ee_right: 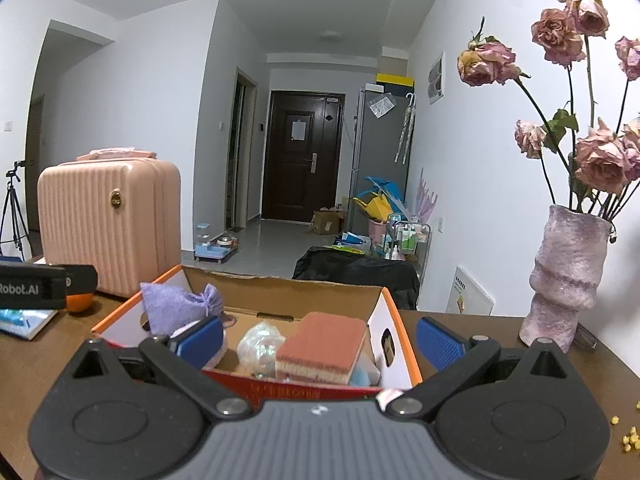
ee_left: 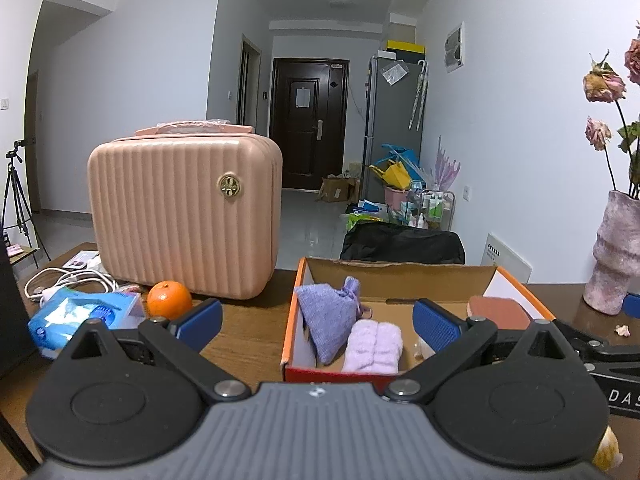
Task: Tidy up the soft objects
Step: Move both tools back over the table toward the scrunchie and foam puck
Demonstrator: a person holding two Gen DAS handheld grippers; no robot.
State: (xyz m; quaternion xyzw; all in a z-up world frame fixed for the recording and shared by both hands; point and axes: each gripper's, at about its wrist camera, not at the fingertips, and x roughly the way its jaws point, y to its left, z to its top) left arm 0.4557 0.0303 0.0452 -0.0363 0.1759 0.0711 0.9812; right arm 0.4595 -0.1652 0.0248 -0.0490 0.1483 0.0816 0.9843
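Observation:
An orange-edged cardboard box (ee_left: 291,320) (ee_right: 394,320) sits on the brown table. Inside lie a purple drawstring pouch (ee_left: 326,312) (ee_right: 176,306), a folded lilac towel (ee_left: 374,346), a brown-topped sponge (ee_right: 324,348) (ee_left: 500,312) and a crinkled clear bag (ee_right: 260,348). My left gripper (ee_left: 318,324) stands open just in front of the box, nothing between its blue pads. My right gripper (ee_right: 320,340) is open too, its fingers straddling the box's near right corner. Neither holds anything.
A pink ribbed case (ee_left: 184,212) (ee_right: 108,220) stands at the left with an orange (ee_left: 169,299), a blue tissue pack (ee_left: 80,316) and white cables (ee_left: 68,280). A pink vase of dried roses (ee_right: 560,276) (ee_left: 616,256) stands right. Yellow crumbs (ee_right: 628,436) lie near it.

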